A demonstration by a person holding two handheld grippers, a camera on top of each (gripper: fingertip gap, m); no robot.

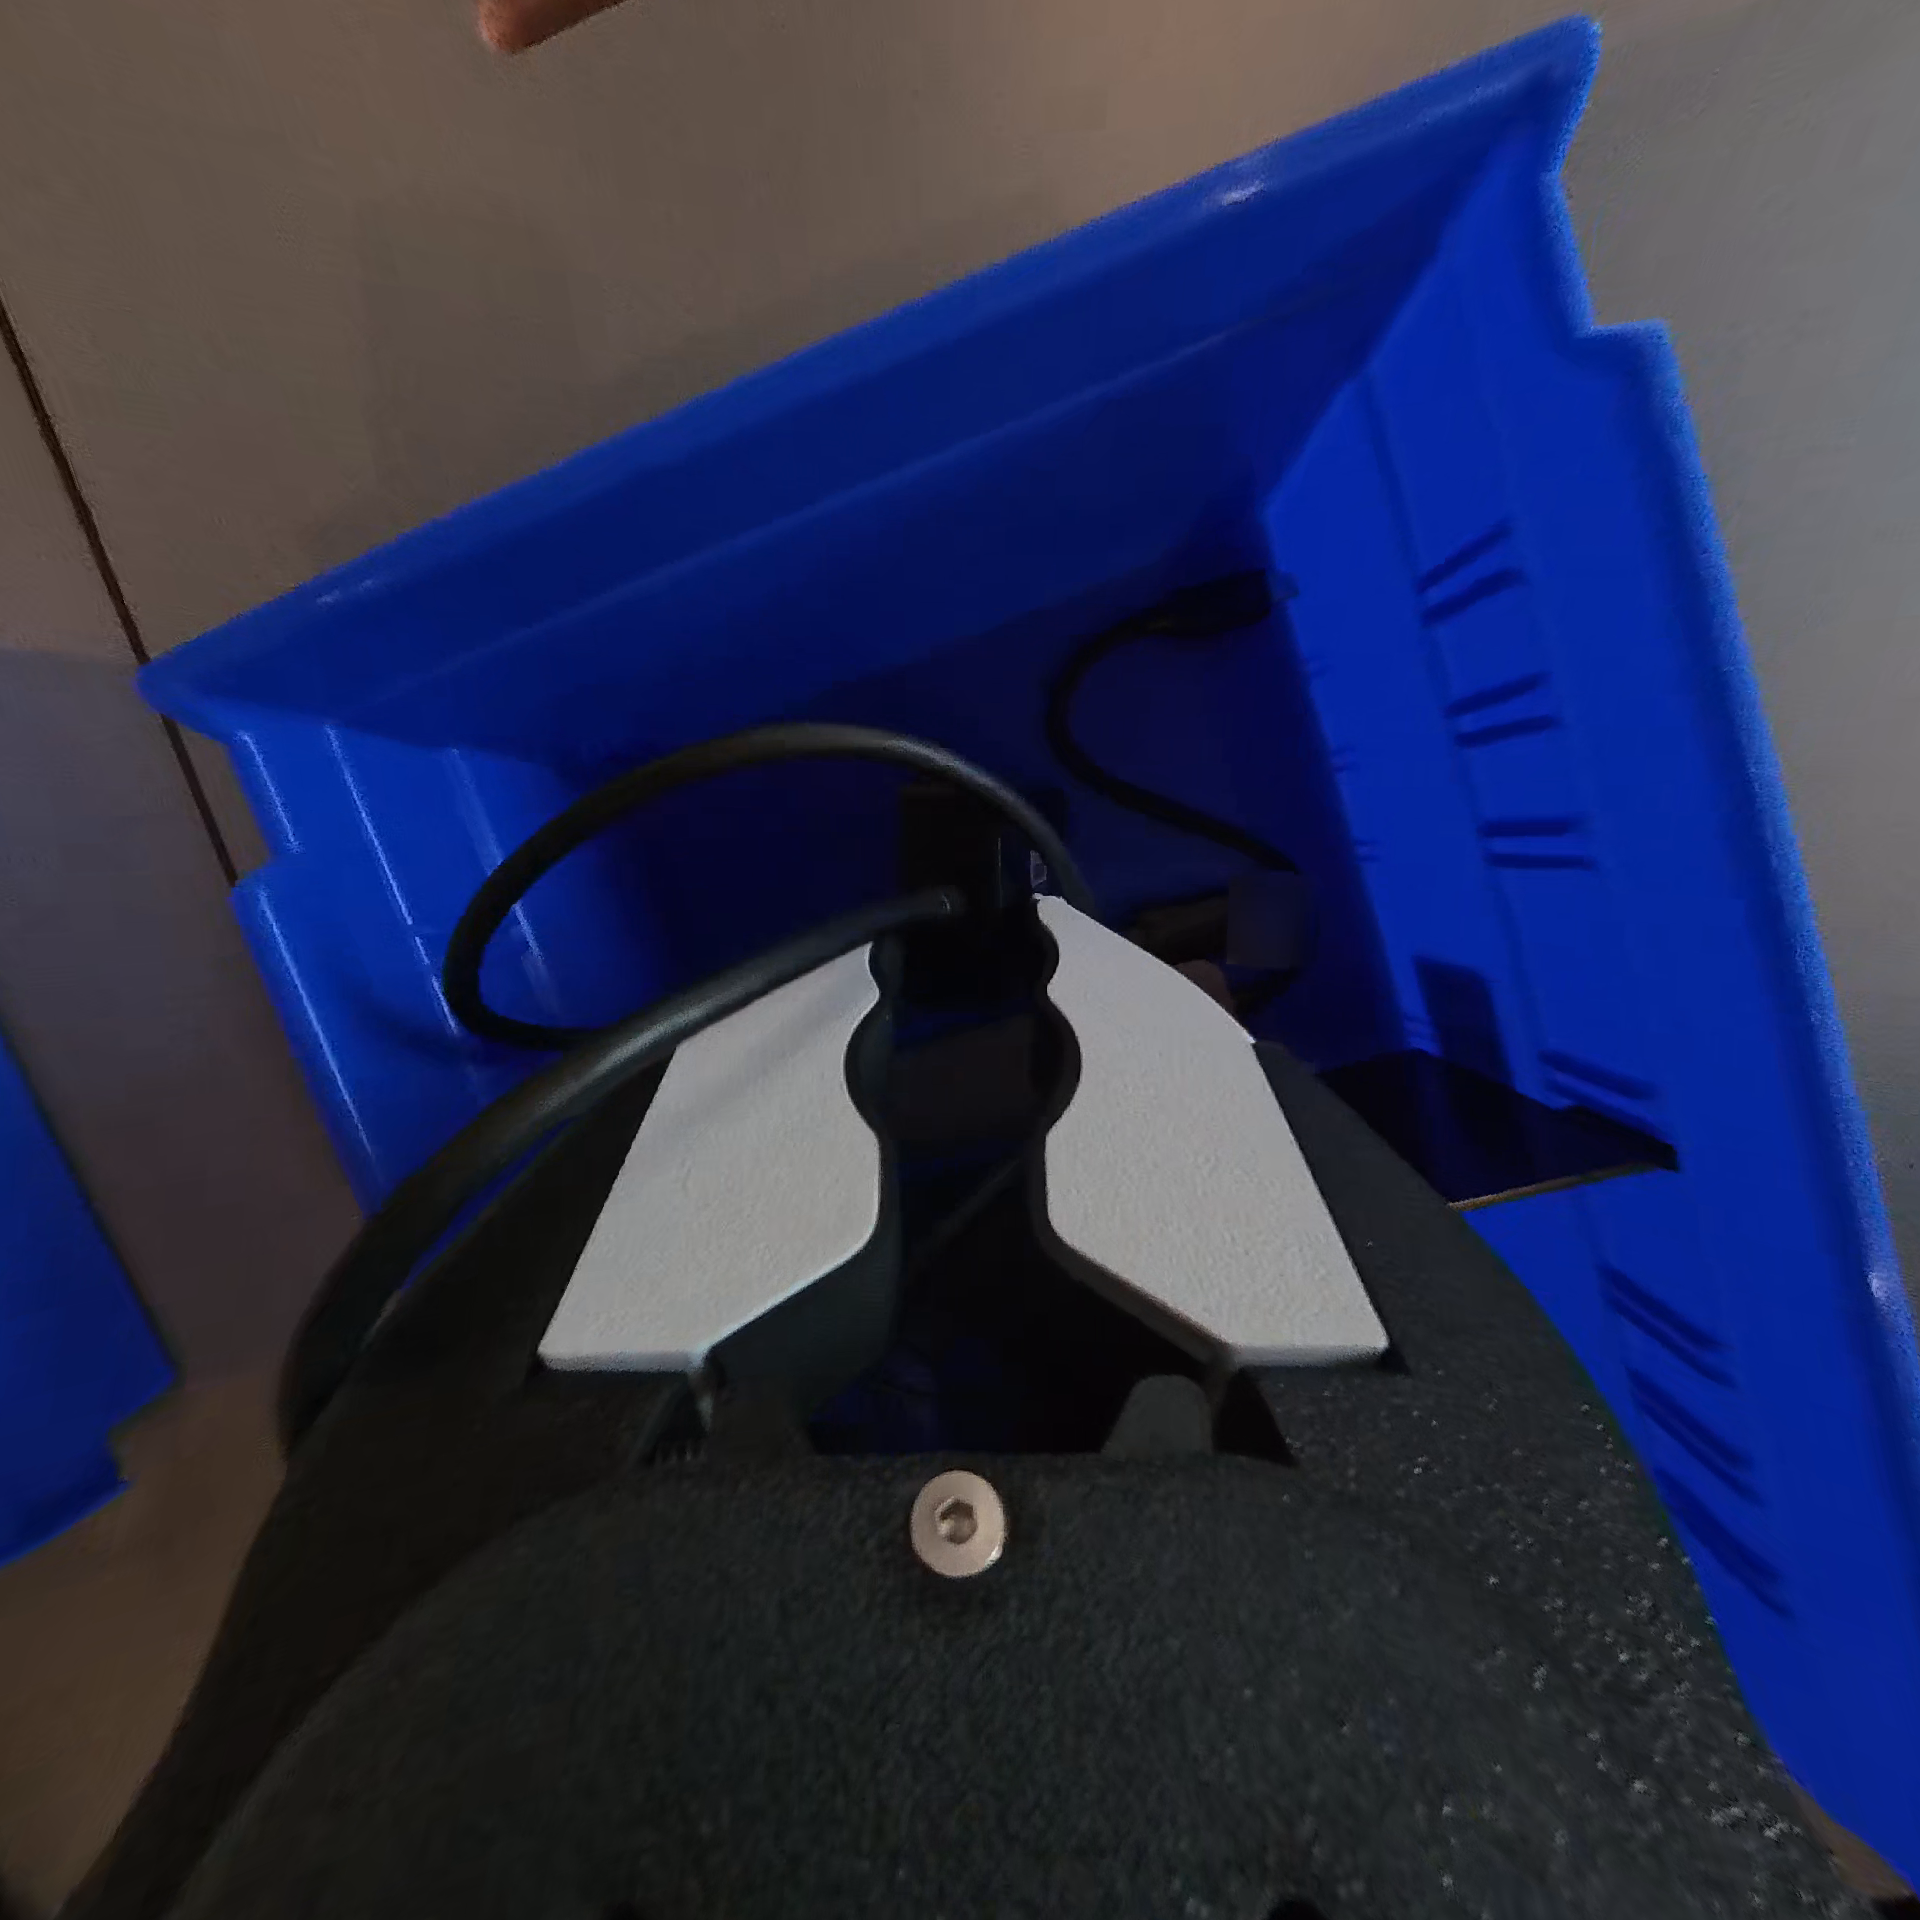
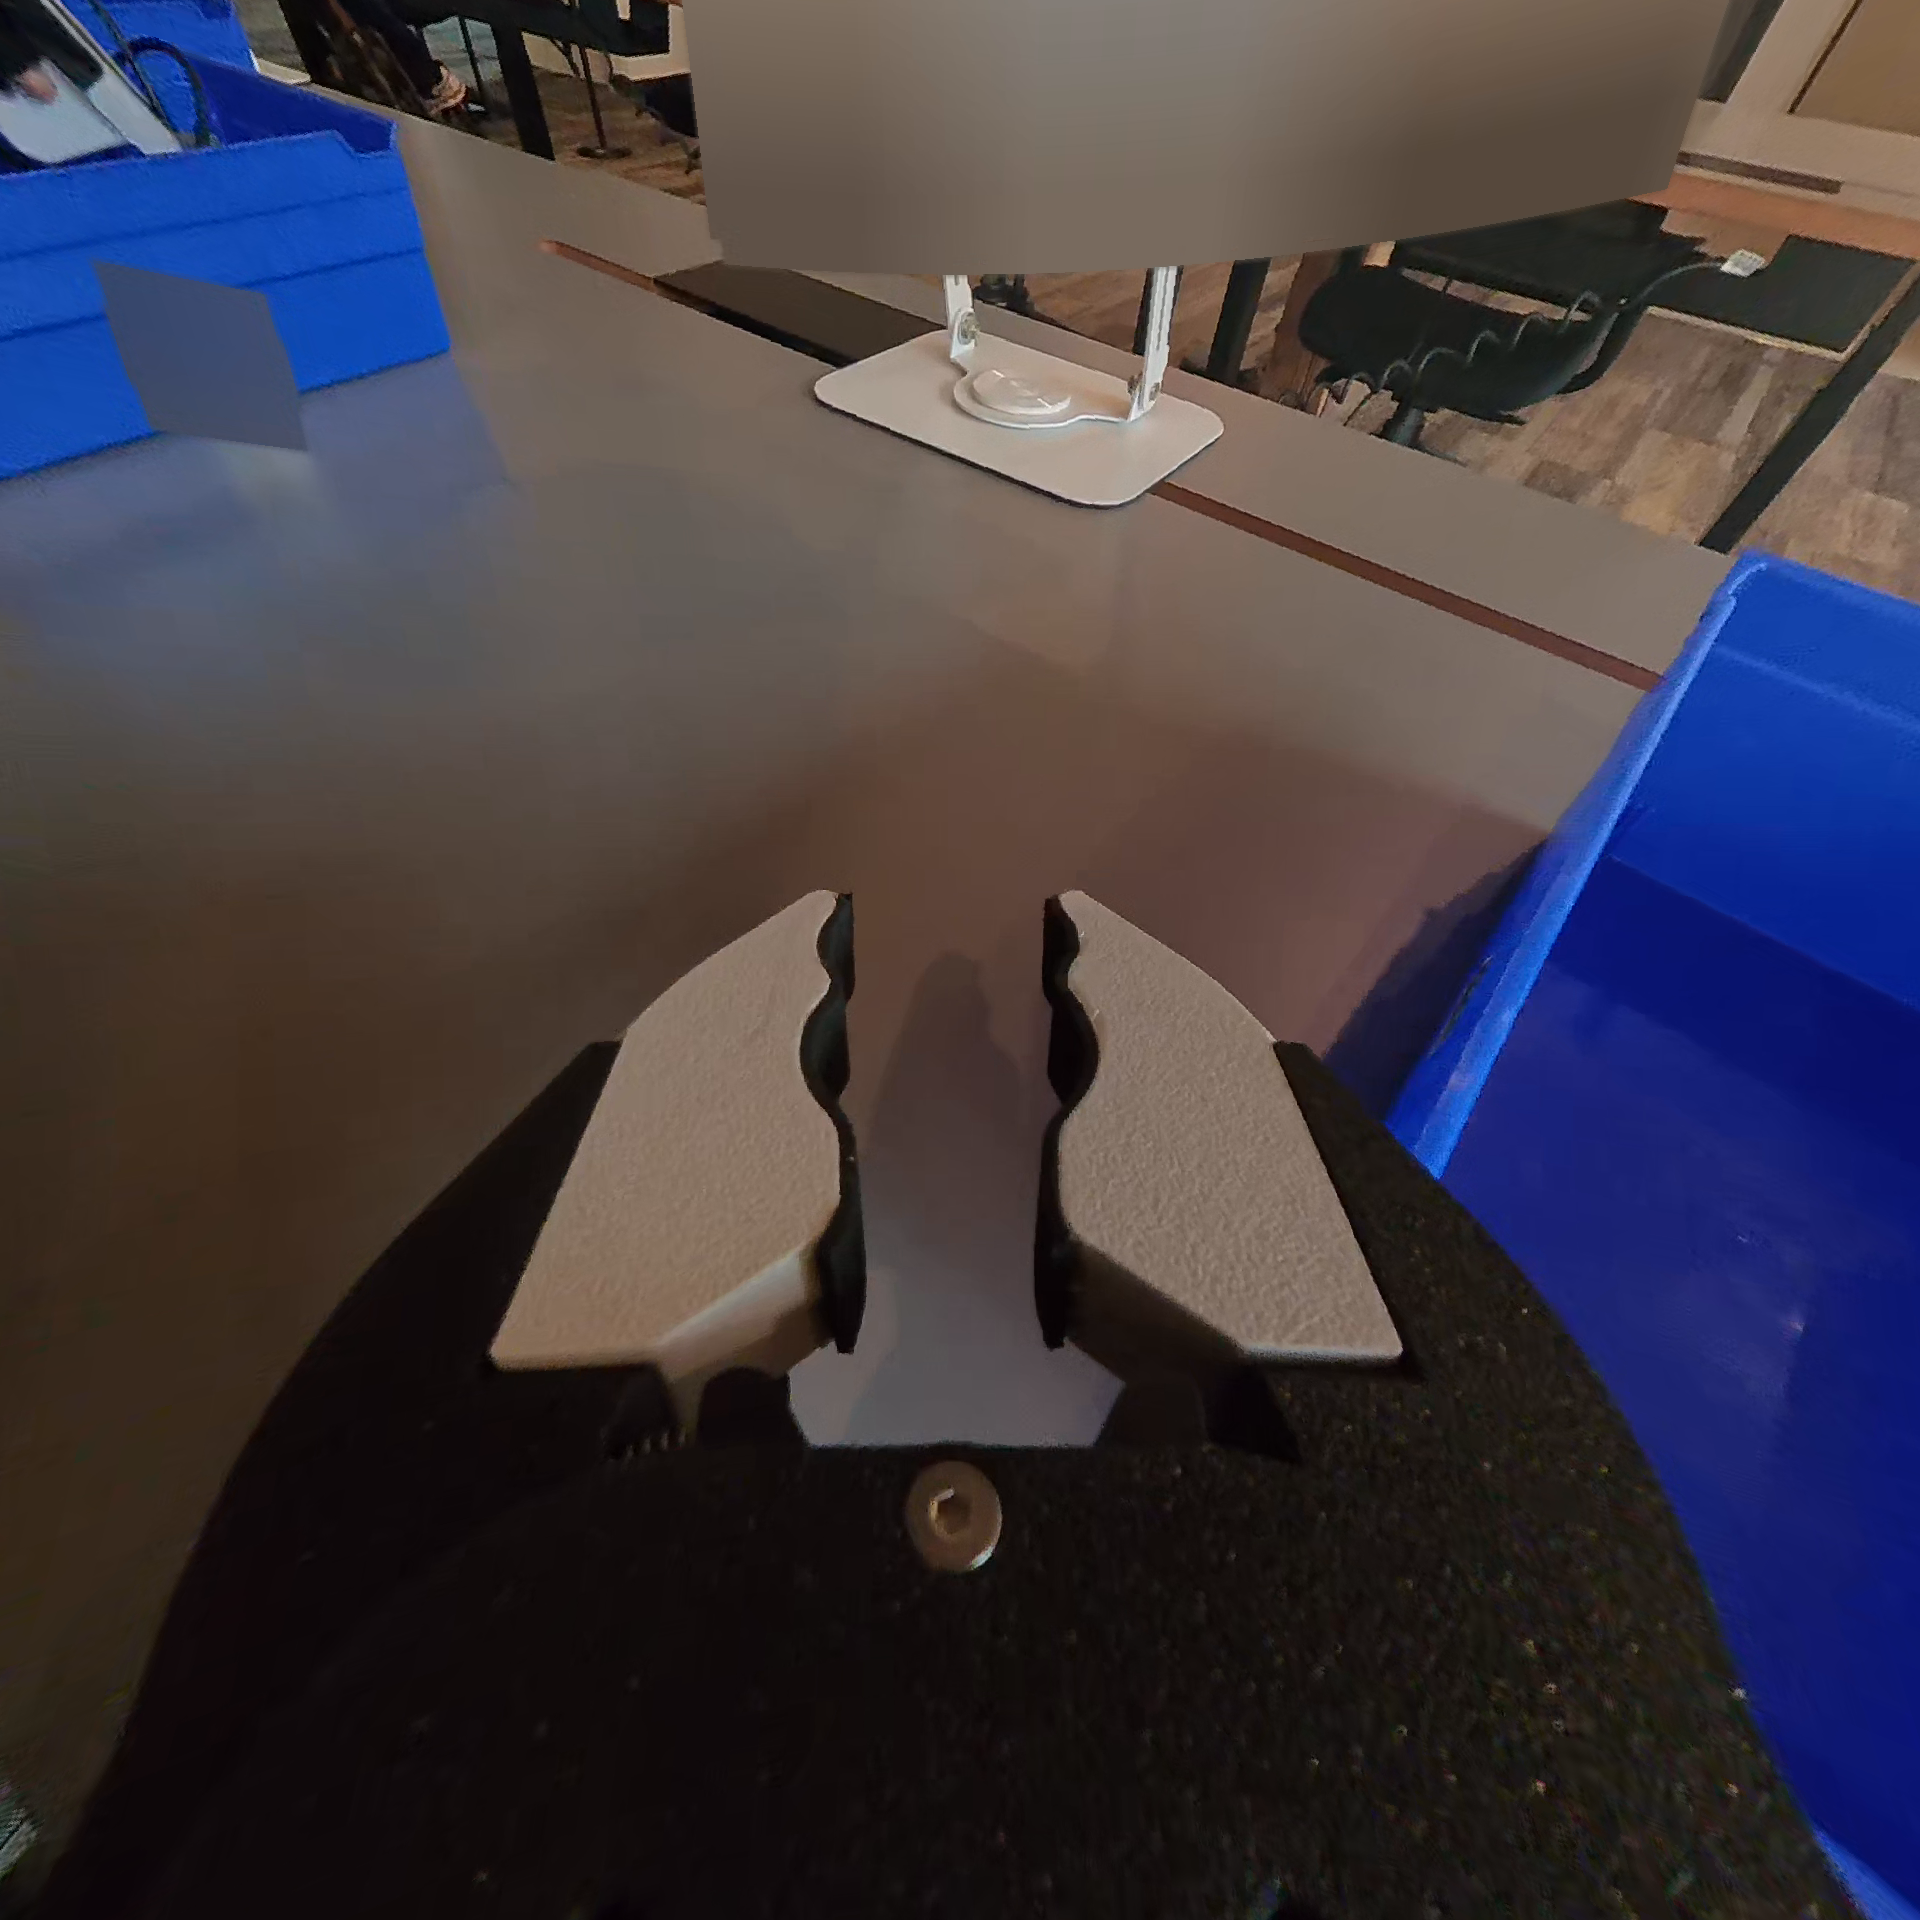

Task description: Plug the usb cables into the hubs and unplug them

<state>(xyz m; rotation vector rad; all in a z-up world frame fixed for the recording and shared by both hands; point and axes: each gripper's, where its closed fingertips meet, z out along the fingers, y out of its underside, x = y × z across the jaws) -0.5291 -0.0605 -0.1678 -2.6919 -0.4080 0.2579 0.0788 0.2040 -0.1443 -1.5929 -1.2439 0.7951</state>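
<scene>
Left wrist view: left gripper [image 1: 961, 951] was pinched on a black plug [image 1: 956, 873] over the blue bin [image 1: 831, 520] | right gripper [image 2: 948, 935] was held spread, empty, above the table [image 2: 520, 727] | risk: cable [image 1: 582, 831] snagged, plug slipped.

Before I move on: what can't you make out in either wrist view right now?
- Left wrist view: what the left gripper pinches; dark, its own fingers cover it.
- Left wrist view: any hub in the blue bin; shadowed, blocked by black cable.
- Right wrist view: monitor above the white stand; masked.
</scene>
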